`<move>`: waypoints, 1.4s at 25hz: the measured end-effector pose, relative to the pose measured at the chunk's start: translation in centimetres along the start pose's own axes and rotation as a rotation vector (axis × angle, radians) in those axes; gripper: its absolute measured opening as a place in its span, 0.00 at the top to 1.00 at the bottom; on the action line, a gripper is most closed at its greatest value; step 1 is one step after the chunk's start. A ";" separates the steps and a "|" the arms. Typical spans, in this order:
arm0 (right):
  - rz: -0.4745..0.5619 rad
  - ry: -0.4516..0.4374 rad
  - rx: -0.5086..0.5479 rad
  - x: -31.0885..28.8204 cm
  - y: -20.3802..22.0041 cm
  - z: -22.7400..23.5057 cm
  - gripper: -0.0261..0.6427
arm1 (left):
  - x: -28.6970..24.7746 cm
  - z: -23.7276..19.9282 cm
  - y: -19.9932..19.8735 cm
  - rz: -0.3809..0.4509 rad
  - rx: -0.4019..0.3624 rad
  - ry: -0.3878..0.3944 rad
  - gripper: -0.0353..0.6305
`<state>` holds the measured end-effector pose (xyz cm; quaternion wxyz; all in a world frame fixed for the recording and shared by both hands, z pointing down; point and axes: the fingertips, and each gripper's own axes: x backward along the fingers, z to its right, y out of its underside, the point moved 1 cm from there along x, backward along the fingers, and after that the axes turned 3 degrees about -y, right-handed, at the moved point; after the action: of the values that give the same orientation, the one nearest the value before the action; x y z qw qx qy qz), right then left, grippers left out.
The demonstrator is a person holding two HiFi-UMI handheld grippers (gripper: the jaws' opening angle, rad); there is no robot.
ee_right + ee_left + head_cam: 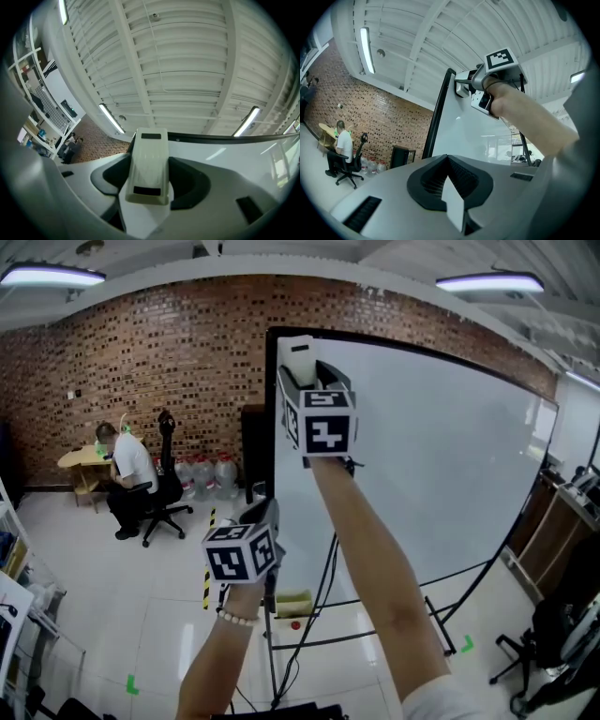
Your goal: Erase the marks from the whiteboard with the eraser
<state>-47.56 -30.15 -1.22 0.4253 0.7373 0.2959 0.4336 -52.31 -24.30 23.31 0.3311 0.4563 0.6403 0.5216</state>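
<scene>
A large whiteboard (431, 456) in a black frame stands on a wheeled stand; I see no marks on its surface. My right gripper (302, 367) is raised to the board's top left corner and is shut on a white eraser (298, 354). In the right gripper view the eraser (149, 164) lies lengthwise between the jaws, with the whiteboard (234, 154) just behind it. My left gripper (253, 519) hangs lower, by the board's left edge. Its jaws (449, 180) are shut with nothing in them. From there the right gripper (474, 89) shows against the whiteboard (464, 136).
A person (127, 470) sits on an office chair (167, 493) at a desk by the brick wall, far left. Water bottles (204, 474) stand by that wall. The stand's legs (441, 615) and cables spread across the floor. Shelving (14, 596) is at left, a counter (562, 521) at right.
</scene>
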 end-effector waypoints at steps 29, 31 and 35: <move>0.000 -0.029 -0.008 8.3 3.0 24.9 0.55 | -11.4 21.3 5.2 0.004 -0.008 -0.005 0.96; 0.001 -0.033 -0.007 8.8 3.2 26.7 0.55 | -12.5 22.9 5.7 0.002 -0.004 -0.006 0.96; 0.005 -0.042 0.001 9.8 3.8 29.9 0.55 | -14.2 25.7 6.7 0.001 0.004 -0.012 0.96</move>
<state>-16.24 -35.10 -1.95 0.4301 0.7471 0.2852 0.4190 -22.41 -27.86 22.98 0.3339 0.4604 0.6390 0.5179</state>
